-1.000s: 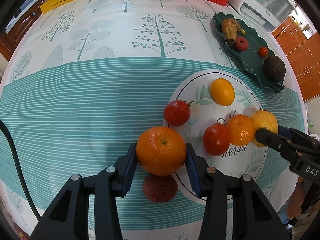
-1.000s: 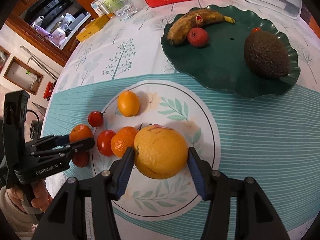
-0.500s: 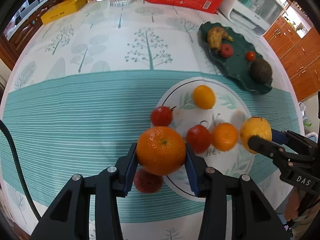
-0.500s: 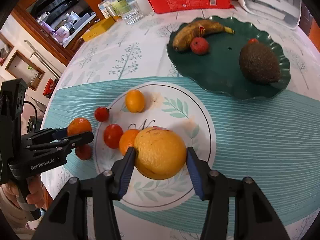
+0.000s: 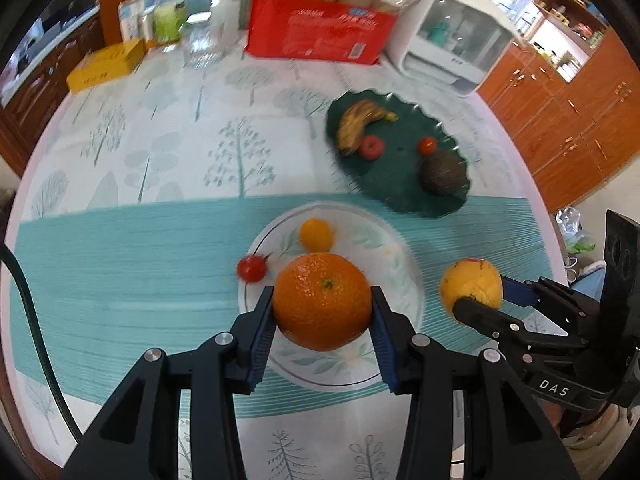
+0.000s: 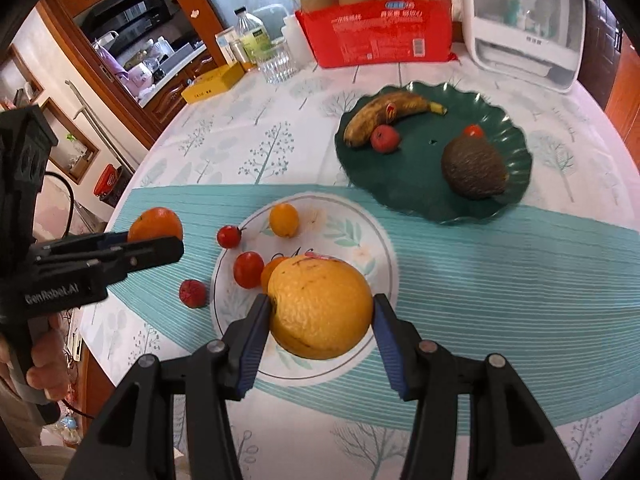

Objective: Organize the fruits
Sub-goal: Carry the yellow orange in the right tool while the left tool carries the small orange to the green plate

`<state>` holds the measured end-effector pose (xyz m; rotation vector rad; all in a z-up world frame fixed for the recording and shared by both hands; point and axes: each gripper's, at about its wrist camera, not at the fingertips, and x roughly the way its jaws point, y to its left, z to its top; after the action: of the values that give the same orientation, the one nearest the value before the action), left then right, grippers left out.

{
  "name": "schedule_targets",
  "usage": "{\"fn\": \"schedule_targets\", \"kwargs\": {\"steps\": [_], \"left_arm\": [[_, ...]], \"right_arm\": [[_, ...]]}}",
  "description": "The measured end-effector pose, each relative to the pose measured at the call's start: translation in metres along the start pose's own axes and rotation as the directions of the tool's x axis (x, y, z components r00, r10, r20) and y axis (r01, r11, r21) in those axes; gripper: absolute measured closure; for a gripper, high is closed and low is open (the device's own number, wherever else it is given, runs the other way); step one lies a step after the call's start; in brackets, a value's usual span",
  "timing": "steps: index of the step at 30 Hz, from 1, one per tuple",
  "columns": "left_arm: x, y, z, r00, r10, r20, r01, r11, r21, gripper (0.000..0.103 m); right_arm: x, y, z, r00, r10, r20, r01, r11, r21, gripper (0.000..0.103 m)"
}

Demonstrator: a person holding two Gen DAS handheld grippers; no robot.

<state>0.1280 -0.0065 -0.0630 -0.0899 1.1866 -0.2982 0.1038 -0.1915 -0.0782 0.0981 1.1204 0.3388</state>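
Fruit filled both grippers. The left gripper (image 5: 323,306) was clamped on a deep-orange mandarin (image 5: 322,301), its blue pads pressed against the fruit's two sides, and the mandarin hung in the air above the white leaf-patterned plate (image 5: 396,264). The right gripper (image 6: 318,314) likewise squeezed a larger, paler orange (image 6: 320,306) with dark scuffs on its peel, held clear of the same plate (image 6: 360,240) and over its near half.

On that plate, in the right wrist view, lay a small yellow-orange citrus (image 6: 283,220) near the far rim, a red tomato (image 6: 249,269) toward the left, and an orange fruit (image 6: 272,270) just beside it, mostly hidden behind the held orange. A cherry tomato (image 6: 229,236) sat at the plate's left rim; whether it rested on the rim or on the cloth was hard to tell. A dark red, rough-skinned fruit (image 6: 193,293), possibly a lychee, lay on the teal-striped tablecloth (image 6: 500,264) just left of the plate.

Farther back, a dark green scalloped dish (image 6: 516,160) carried a browning banana (image 6: 390,114), a small red fruit (image 6: 385,139) touching it, a cherry tomato (image 6: 473,131), and a dark avocado (image 6: 474,172). Beyond the dish stood a red pack of jars (image 6: 378,36), a white appliance (image 6: 524,28), a drinking glass (image 6: 278,62), bottles and a yellow box (image 6: 212,82). A hand (image 6: 48,356) gripped the left gripper's handle at the frame's left edge.
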Motion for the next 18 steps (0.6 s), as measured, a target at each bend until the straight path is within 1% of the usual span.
{"fn": "schedule_targets", "kwargs": {"steps": [3, 7, 9, 14, 18], "left_arm": [[-0.017, -0.018, 0.019, 1.0, 0.004, 0.023, -0.005, 0.999, 0.047, 0.06], [-0.039, -0.042, 0.047, 0.998, 0.024, 0.059, -0.031, 0.993, 0.116, 0.06], [-0.046, -0.051, 0.061, 0.997, 0.034, 0.072, -0.044, 0.988, 0.146, 0.06], [-0.058, -0.075, 0.105, 0.995, 0.047, 0.093, -0.065, 0.977, 0.205, 0.06], [-0.059, -0.091, 0.14, 0.993, 0.039, 0.108, -0.062, 0.973, 0.223, 0.06]], "right_arm": [[-0.019, -0.005, 0.011, 1.0, -0.019, 0.024, 0.019, 1.0, -0.002, 0.052], [-0.049, -0.012, 0.039, 0.995, -0.058, 0.075, 0.059, 0.998, -0.009, 0.052], [-0.067, -0.016, 0.058, 0.99, -0.087, 0.11, 0.089, 0.996, -0.016, 0.052], [-0.099, -0.03, 0.104, 0.977, -0.128, 0.168, 0.133, 0.991, -0.015, 0.052], [-0.112, -0.04, 0.141, 0.963, -0.172, 0.207, 0.177, 0.984, -0.006, 0.052]]}}
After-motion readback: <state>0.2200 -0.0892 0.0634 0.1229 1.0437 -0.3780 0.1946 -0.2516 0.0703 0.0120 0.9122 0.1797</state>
